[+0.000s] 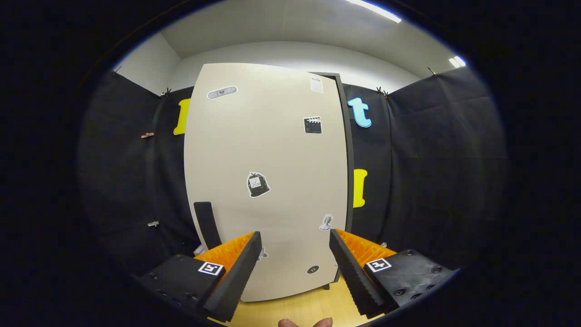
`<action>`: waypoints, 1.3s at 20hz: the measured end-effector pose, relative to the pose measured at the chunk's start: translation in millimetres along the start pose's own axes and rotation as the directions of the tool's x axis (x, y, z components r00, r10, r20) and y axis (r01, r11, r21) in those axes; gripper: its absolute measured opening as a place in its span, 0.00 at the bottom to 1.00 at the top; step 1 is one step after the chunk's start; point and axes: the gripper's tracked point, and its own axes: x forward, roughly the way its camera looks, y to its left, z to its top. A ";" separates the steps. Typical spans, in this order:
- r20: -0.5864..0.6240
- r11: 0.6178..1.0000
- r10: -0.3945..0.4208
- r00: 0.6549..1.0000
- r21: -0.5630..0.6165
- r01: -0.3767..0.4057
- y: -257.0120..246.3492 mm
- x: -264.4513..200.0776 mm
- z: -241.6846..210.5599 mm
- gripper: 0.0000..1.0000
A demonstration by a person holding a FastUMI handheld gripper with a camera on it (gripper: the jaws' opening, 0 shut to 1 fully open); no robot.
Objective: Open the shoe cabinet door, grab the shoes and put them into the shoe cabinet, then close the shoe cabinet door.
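As I held the gripper (295, 240) with its fingers (236, 268) spread apart and grasping nothing, the shoe cabinet door (268, 181) stood just ahead of them, upright on the wooden floor (295, 309). The door was a beige panel with a black handle (207, 225) and several stickers (258, 185); I could not read their writing.

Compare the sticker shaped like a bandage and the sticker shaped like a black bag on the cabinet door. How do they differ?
The bandage sticker is pale grey and long; the bag sticker is mostly black and squat. The bandage sticker sits near the top of the cabinet door; the bag sticker sits about halfway down, nearer the open gripper, whose fingers hold nothing. Both are stuck flat on the beige door, slightly tilted.
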 end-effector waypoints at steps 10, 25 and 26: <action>0.017 0.999 0.000 1.000 -0.039 0.001 7.0 -1.2 0.1 0.98; 0.017 1.000 -0.014 1.000 -0.026 0.014 -2.4 6.2 -0.3 0.98; 0.017 1.000 -0.015 1.000 -0.026 0.015 -3.2 7.0 -0.3 0.98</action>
